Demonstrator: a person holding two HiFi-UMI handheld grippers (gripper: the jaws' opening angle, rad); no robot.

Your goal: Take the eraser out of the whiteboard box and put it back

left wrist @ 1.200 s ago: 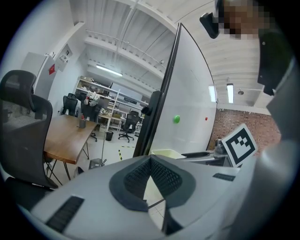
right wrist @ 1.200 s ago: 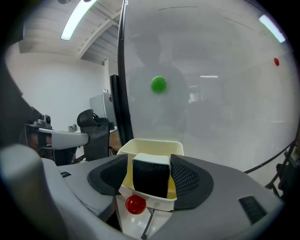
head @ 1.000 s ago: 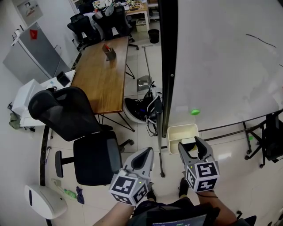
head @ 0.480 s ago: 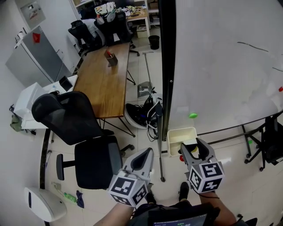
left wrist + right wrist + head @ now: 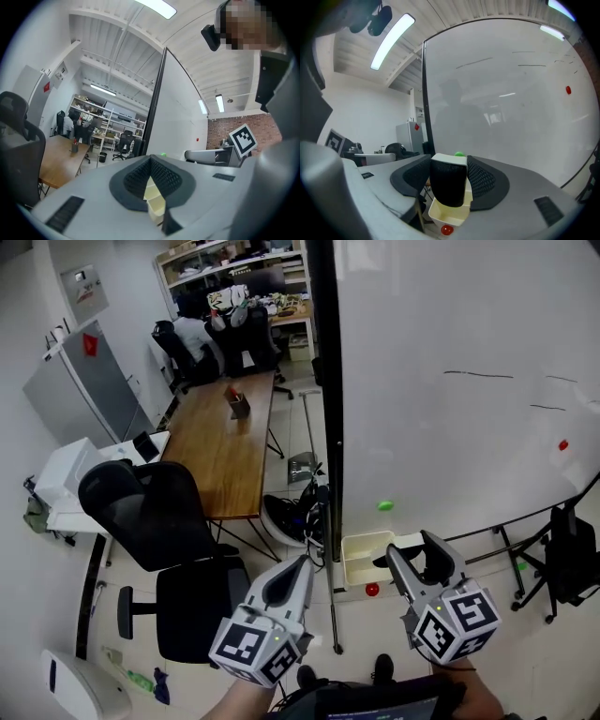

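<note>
My right gripper (image 5: 421,558) is shut on the eraser (image 5: 448,185), a black block with a white top that sits upright between the pads. It hangs just above and in front of the cream whiteboard box (image 5: 361,555), which is fixed at the bottom of the whiteboard (image 5: 450,381). The box (image 5: 447,215) shows below the eraser in the right gripper view and looks empty. To the left of the box, my left gripper (image 5: 301,565) is shut with nothing in it; its closed tips (image 5: 151,160) point level toward the board.
A red magnet (image 5: 372,590) lies below the box and a green one (image 5: 384,506) sticks on the board. The board's black upright (image 5: 323,381) stands left of the box. A black office chair (image 5: 155,512) and a wooden table (image 5: 220,437) fill the left.
Both grippers have risen. The right one has come up from the box with the eraser between its jaws. The head view has tilted up, showing more of the board.
</note>
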